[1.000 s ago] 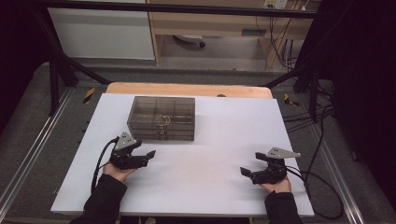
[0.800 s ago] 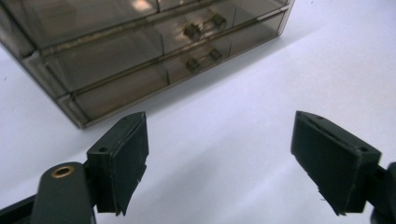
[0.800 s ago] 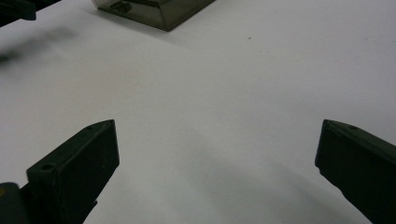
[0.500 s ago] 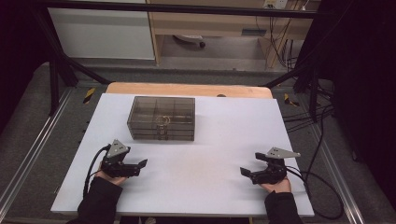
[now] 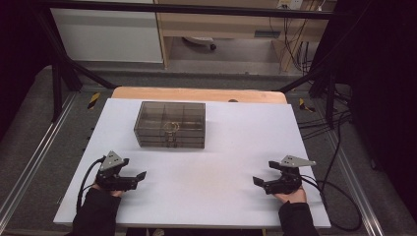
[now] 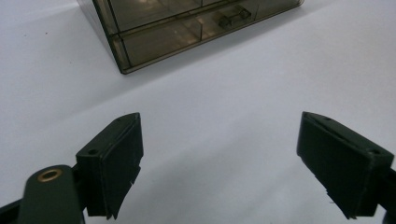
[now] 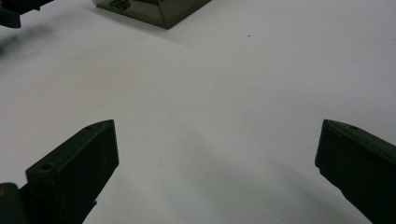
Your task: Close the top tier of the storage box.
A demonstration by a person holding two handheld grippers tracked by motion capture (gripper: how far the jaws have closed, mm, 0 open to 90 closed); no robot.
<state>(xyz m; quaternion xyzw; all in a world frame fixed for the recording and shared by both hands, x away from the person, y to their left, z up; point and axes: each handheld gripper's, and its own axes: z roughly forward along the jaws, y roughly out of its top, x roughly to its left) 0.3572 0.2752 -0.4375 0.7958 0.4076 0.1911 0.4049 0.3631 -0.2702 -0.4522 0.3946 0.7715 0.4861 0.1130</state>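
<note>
Box (image 5: pixel 170 124) sits shut and untouched at 12 o'clock, while left gripper (image 5: pixel 141 176) and right gripper (image 5: pixel 256 181), both wide open and empty, rest apart from it at 7 and 5.

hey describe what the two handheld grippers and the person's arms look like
Both the left gripper and the right gripper are black, each topped by a grey three-cornered plate and trailing a black cable. Up close, the left gripper's fingers are blocky, flat-faced black pads with a small screw hole on top; a brass-coloured eyelet sits beside one. The person wears dark long sleeves.
</note>
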